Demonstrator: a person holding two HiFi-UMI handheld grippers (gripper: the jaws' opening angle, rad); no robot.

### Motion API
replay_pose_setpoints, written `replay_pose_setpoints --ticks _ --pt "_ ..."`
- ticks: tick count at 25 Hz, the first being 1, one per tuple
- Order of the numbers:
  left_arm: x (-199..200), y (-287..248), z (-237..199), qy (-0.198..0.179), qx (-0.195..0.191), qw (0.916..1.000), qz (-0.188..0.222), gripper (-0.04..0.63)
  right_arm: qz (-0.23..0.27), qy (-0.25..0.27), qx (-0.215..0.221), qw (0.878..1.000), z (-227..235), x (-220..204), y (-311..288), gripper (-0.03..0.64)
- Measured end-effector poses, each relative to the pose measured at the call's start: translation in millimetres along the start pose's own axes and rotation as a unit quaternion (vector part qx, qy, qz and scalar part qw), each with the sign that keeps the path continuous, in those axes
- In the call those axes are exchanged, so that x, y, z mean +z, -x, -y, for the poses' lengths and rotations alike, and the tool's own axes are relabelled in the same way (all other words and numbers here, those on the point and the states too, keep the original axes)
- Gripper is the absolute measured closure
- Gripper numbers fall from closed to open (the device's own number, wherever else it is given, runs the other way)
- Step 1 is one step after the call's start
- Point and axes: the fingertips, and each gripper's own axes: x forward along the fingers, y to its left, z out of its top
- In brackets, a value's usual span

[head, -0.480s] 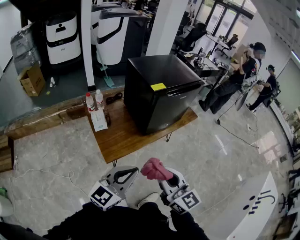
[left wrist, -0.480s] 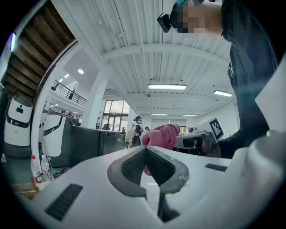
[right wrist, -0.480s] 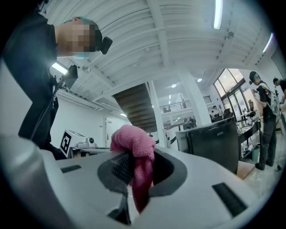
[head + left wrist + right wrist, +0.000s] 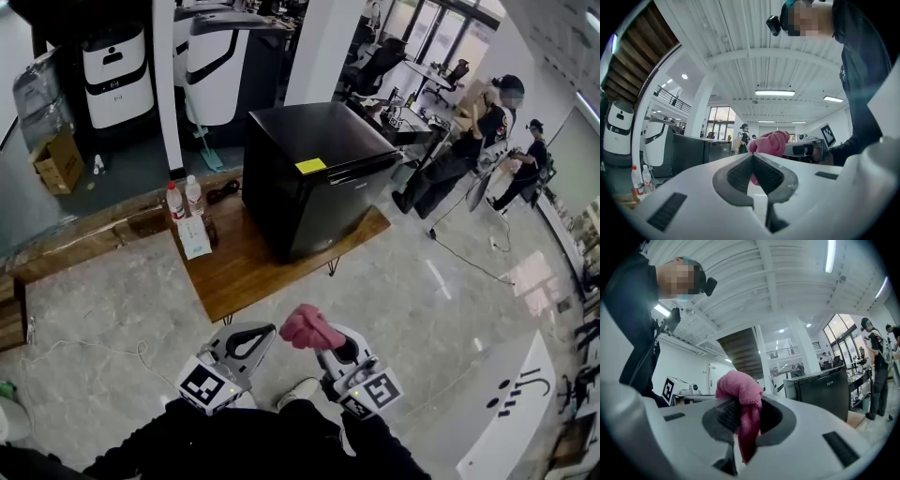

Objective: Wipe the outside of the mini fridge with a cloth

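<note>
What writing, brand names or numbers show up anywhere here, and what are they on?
No text here can be read for sure.
Yellow sticker on the fridge: too small to read.
Brand mark on the fridge door: blurred.
Bottle labels: too small.
Counter marks: unclear dark strokes.
Marker cubes: square patterns, no words.

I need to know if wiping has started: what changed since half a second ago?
Hardly anything. The whole scene sits slightly higher and further left in the head view, probably a small head shift. Nothing was taken hold of or let go. The right tool stays shut on the pink cloth, the left tool stays shut and empty, both short of the mini fridge.
</note>
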Motion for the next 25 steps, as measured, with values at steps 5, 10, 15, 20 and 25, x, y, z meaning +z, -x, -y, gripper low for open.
replay_pose_setpoints --ticks 5,10,15,20,25 --pt "-4 -10 -11 -0.008 0.008 0.9999 0.002 0.591 0.009 -0.001 -0.020 1.000 15 11 2 0.561" --pt "2 -37 -24 -0.003 0.014 0.9999 0.007 0.590 0.003 0.017 -0.019 1.000 44 7 -7 0.557" --pt "3 -76 -40 -0.015 0.025 0.9996 -0.001 0.591 0.015 -0.001 -0.006 1.000 89 9 -20 0.557" --pt "25 -126 -57 -0.030 0.049 0.9983 0.002 0.590 0.024 -0.007 0.019 1.000 142 29 -36 0.557" --pt "47 -187 -79 -0.051 0.075 0.9958 0.015 0.590 0.035 0.014 0.047 0.998 204 54 -53 0.557"
